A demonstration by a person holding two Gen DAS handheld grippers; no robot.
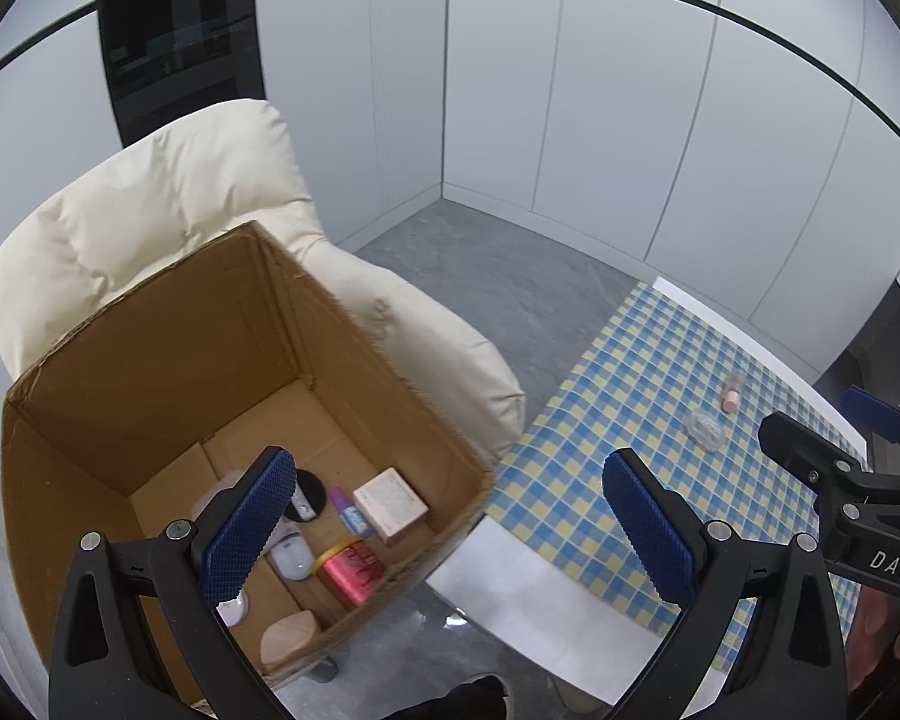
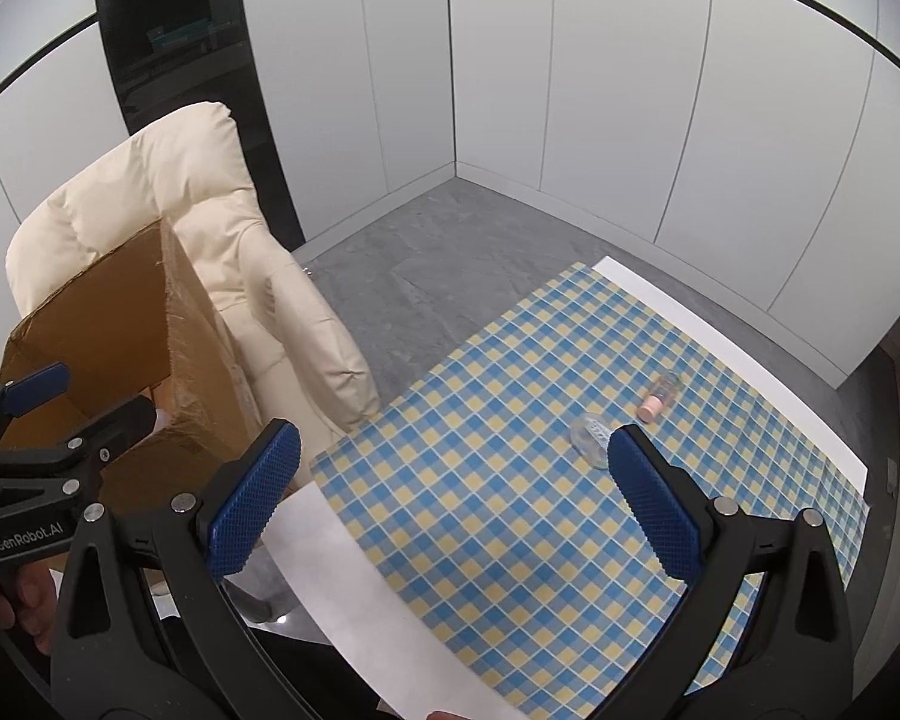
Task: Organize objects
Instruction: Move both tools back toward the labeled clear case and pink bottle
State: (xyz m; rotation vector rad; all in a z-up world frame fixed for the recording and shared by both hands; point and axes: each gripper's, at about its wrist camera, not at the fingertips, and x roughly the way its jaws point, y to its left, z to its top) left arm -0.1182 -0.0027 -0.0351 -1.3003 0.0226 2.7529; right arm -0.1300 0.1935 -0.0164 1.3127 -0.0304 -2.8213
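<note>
Both grippers hang wide open and empty: the left gripper [image 1: 450, 510] over the near edge of the box [image 1: 66, 372], the right gripper [image 2: 453, 492] above the checked cloth [image 2: 510, 540]. Two things are left on the cloth, well to the far right: a clear jar [image 2: 591, 438] and, just beyond it, a small bottle [image 2: 660, 399] lying on its side with a pink cap. The box sits on the cream chair [image 1: 150, 192], left of the table. The risks, as I judge them: the bottle could roll away under a poorly centred pinch, and the jar, smooth and see-through, may slip between the pads or be misjudged in depth; carrying either across the gap to the box could end in a drop onto the floor. Only the left view shows the box's contents, among them a red tube [image 1: 354, 570], a pink carton [image 1: 390, 504] and a white mouse [image 1: 291, 555]. The right view shows the jar and bottle more plainly, with the jar partly behind one pad.
</note>
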